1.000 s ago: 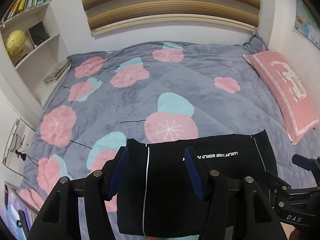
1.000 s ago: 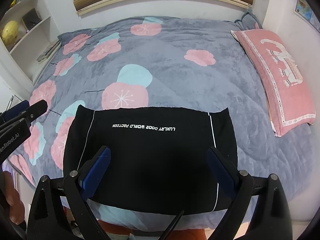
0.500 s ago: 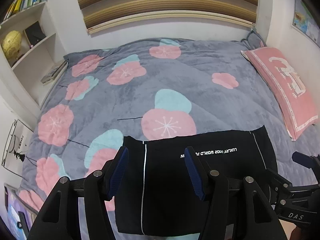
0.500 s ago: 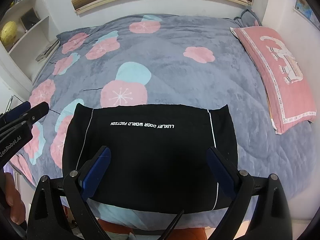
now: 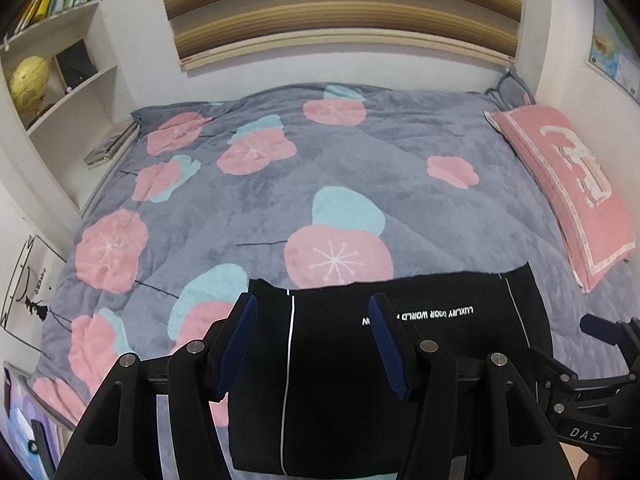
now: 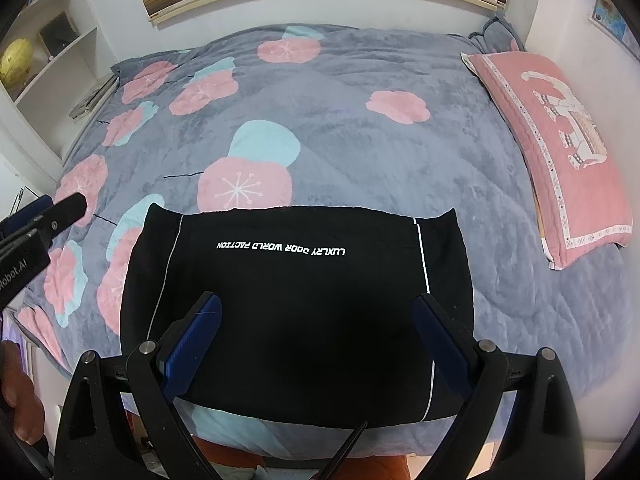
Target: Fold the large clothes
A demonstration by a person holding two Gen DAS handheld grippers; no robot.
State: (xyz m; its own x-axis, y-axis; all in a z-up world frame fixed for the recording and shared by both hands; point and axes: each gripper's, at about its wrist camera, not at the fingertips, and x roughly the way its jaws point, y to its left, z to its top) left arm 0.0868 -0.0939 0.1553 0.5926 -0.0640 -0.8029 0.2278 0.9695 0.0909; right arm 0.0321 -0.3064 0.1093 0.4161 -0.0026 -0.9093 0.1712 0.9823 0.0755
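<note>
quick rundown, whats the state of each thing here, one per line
black garment: folded into a flat rectangle near the front edge of the bed, white lettering upside down
left gripper: open, holding nothing, above the garment
right gripper: open wide, holding nothing, above the garment
grey floral blanket: spread over the bed
pink pillow: lying flat along the bed's right edge
window blind: lowered

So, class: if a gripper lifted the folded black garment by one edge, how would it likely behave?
The black garment would probably droop and start to unfold, since it is soft cloth lying flat in layers. It likely feels light for its spread. Pushed, it may bunch rather than slide, as the plush blanket under it looks grippy.
</note>
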